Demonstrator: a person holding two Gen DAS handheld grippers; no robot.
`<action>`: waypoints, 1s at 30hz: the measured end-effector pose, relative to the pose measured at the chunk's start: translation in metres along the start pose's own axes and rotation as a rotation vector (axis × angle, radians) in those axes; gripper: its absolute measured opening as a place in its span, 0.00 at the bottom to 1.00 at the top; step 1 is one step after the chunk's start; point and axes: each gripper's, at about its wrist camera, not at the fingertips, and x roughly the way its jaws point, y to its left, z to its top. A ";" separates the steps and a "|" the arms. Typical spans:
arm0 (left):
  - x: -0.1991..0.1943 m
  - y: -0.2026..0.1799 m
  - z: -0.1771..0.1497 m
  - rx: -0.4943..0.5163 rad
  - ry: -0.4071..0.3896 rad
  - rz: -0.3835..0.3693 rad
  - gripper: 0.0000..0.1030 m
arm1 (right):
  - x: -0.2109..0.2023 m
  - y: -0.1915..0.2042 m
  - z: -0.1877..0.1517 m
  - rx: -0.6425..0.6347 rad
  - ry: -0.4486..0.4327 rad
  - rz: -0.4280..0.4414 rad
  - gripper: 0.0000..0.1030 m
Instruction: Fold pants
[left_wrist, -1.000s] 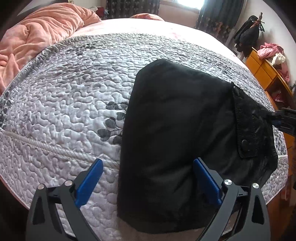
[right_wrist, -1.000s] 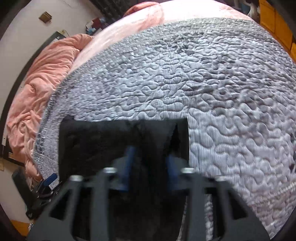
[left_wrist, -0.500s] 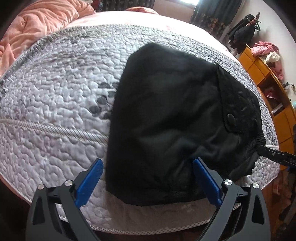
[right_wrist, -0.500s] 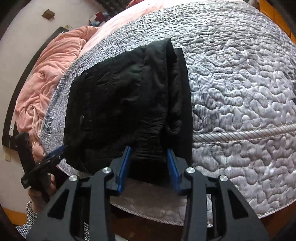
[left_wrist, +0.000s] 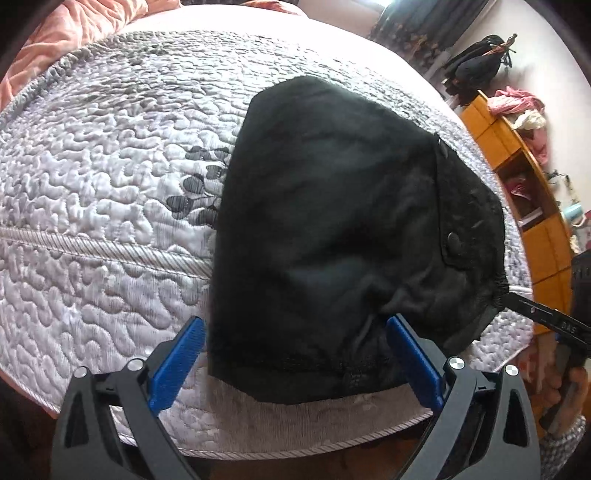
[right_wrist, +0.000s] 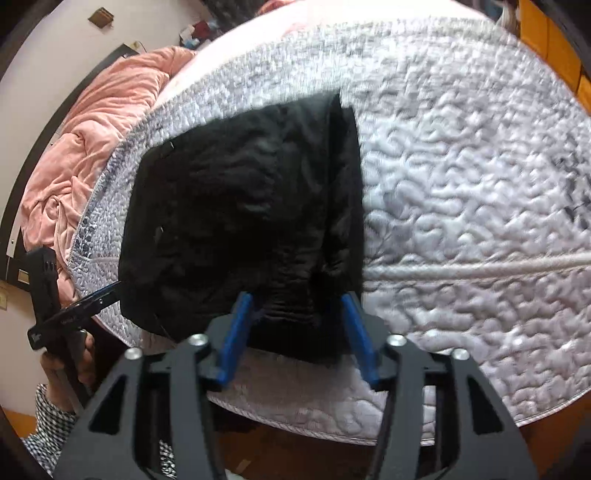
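Bedroom setting: grey-white quilted bedspread (left_wrist: 110, 192) with corded border, over a bed; pink blanket (right_wrist: 92, 122) bunched at the far side; orange wooden shelving (left_wrist: 517, 166) along the wall, with dark clothing (left_wrist: 476, 70) hung beside it.

Item: black pants (left_wrist: 332, 221), folded into a compact stack at the bed's near edge, lower hem overhanging the border cord. Buttoned pocket flap (left_wrist: 452, 242) visible on the top layer.

Left gripper (left_wrist: 291, 362): blue pads spread wide, one either side of the stack's near hem; whether they touch the cloth cannot be told, and nothing is clamped.

Right gripper (right_wrist: 299, 332): blue pads parted around the gathered waistband end; parted, not pinching, contact uncertain. Its image is slightly blurred.

Lettering: white marking on the right gripper's arm, seen from the left wrist view, partly legible as "DAS"; the rest too small.

Change against one second ago: the right gripper's pads then sat closer together, over the cloth; they now stand wider apart. The pants lie nearer the bed's edge in both views, both grippers having drawn back toward it.
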 end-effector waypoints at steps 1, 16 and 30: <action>-0.002 0.004 0.002 -0.002 -0.001 -0.009 0.96 | -0.003 -0.003 0.000 0.006 -0.007 0.007 0.58; 0.019 0.010 0.032 0.041 0.013 -0.023 0.97 | 0.024 -0.041 0.007 0.111 0.032 0.117 0.82; 0.035 -0.009 0.038 0.064 0.049 -0.056 0.96 | 0.080 -0.049 0.013 0.153 0.101 0.300 0.96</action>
